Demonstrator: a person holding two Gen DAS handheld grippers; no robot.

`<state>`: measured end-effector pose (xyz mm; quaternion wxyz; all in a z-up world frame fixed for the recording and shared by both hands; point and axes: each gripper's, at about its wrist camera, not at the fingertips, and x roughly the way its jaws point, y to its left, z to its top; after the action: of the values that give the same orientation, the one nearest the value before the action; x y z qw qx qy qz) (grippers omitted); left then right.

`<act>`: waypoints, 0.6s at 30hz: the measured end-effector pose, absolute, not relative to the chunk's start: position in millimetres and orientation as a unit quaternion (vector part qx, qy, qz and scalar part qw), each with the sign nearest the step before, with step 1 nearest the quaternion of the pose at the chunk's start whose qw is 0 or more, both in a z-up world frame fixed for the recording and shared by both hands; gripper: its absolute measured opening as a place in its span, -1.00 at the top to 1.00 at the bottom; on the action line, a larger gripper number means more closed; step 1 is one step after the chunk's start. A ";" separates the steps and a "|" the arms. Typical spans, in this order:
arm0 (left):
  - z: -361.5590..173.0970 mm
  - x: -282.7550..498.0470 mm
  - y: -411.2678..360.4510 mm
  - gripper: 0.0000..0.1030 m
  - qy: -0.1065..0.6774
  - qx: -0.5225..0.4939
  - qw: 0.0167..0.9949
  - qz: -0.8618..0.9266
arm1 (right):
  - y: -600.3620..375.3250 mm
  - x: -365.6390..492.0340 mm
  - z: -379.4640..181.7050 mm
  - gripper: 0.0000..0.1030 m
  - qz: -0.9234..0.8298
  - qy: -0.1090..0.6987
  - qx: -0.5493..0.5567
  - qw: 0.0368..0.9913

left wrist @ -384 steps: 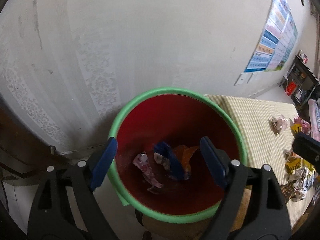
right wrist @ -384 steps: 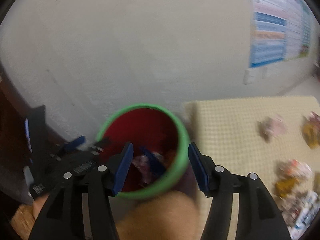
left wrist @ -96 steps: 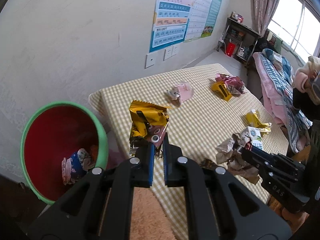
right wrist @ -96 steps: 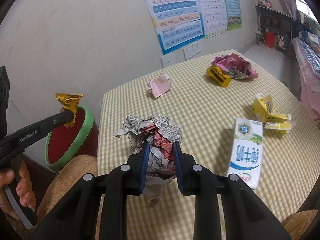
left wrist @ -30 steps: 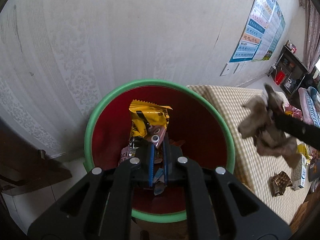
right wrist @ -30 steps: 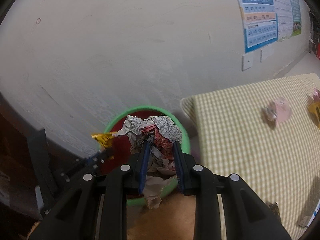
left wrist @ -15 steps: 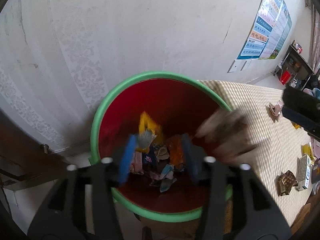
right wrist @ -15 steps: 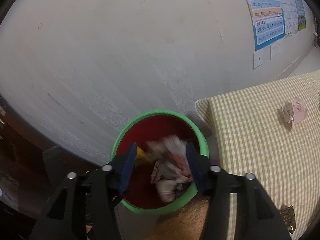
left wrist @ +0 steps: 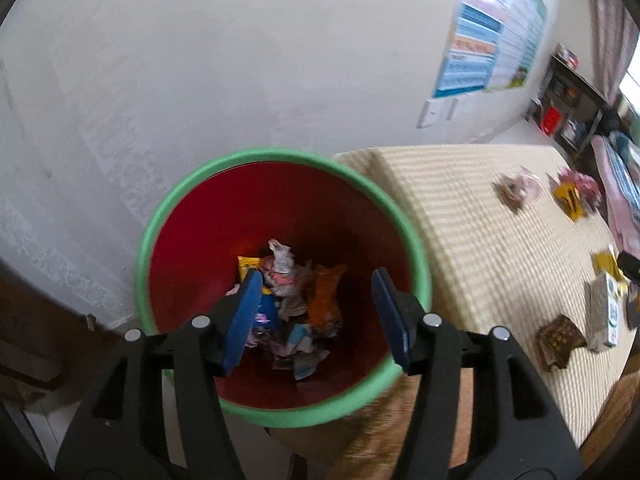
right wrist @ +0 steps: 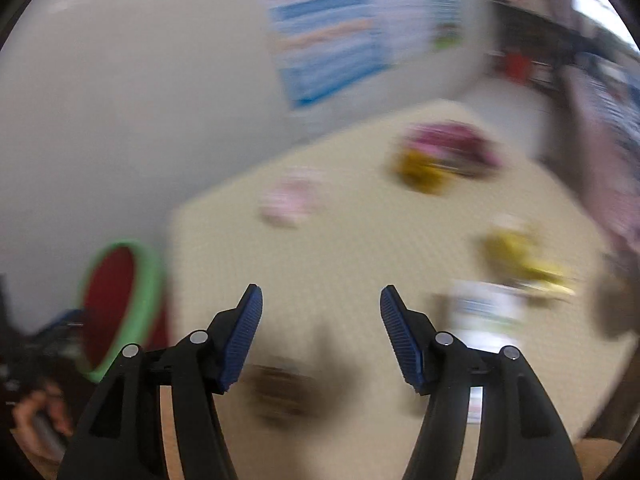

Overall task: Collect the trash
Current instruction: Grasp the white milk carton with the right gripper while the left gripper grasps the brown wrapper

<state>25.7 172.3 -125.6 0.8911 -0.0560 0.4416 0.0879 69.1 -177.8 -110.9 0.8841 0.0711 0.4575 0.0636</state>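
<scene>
Left tool (left wrist: 316, 312) tilted down over red bin (left wrist: 168, 216) (nothing gripped), jaws just opening

Wall poster (left wrist: 486, 36), checked tablecloth (left wrist: 480, 240)

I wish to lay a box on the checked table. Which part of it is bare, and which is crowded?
The checked cloth table is bare at its end nearest the green-rimmed red bin, up to the pink wrapper. Crowded: the far side with the yellow and magenta wrappers, and the near edge with the white carton and brown wrapper.
</scene>
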 end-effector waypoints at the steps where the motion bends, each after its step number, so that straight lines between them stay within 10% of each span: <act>1: -123.5 26.8 162.5 -0.07 0.441 -0.047 0.892 0.081 | -197.8 66.3 -115.7 -0.25 0.037 0.463 0.069 0.883; 18: -169.6 38.1 -33.6 -0.37 0.539 0.009 0.836 -0.106 | -268.8 47.4 -171.9 -0.35 0.018 0.511 0.160 0.845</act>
<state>38.1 -33.6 -169.6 0.8356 0.0091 0.5388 -0.1064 47.4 -268.8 -171.9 0.8447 0.1597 0.5105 0.0184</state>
